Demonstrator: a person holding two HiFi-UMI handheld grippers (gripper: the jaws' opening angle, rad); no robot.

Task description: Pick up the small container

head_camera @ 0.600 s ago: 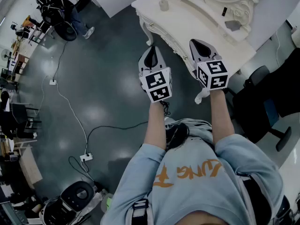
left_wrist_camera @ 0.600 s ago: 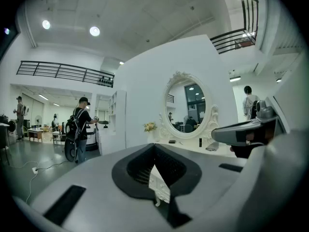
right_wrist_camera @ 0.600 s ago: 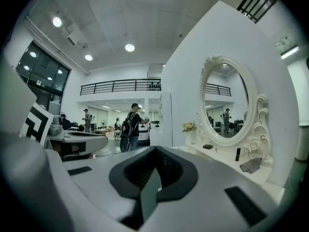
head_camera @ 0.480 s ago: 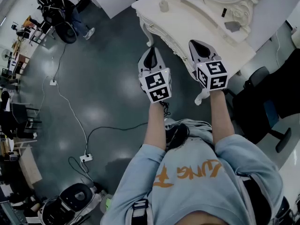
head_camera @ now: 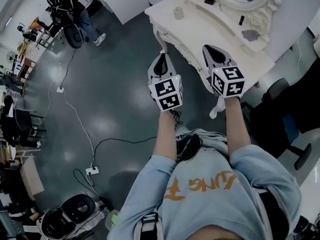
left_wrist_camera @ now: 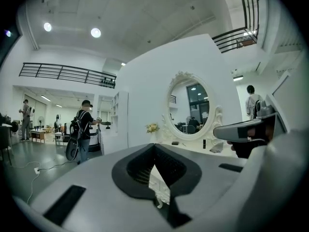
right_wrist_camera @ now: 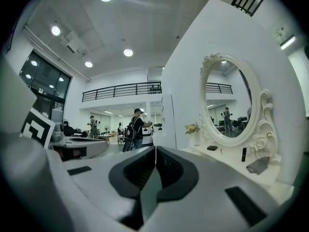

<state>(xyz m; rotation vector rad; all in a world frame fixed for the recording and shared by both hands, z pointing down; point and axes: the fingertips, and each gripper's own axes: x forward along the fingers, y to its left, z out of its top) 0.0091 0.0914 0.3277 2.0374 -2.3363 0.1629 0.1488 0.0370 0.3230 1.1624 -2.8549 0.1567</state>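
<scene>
A white dressing table with an oval mirror stands ahead of me. On it lie a small black container, a pale flower vase, a black tube and a grey cloth. My left gripper hangs over the floor just off the table's front edge, its jaws shut and empty. My right gripper is level with it over the table's near edge, also shut with nothing in it. Both are well short of the small black container.
A person with a backpack stands by a wheeled thing at the far left. Cables and a power strip lie on the dark floor. A black office chair is to my right. A round machine sits near my feet.
The view has shifted slightly towards the dressing table, which now sits a little lower in the picture. Both grippers hold the same pose, side by side and shut.
</scene>
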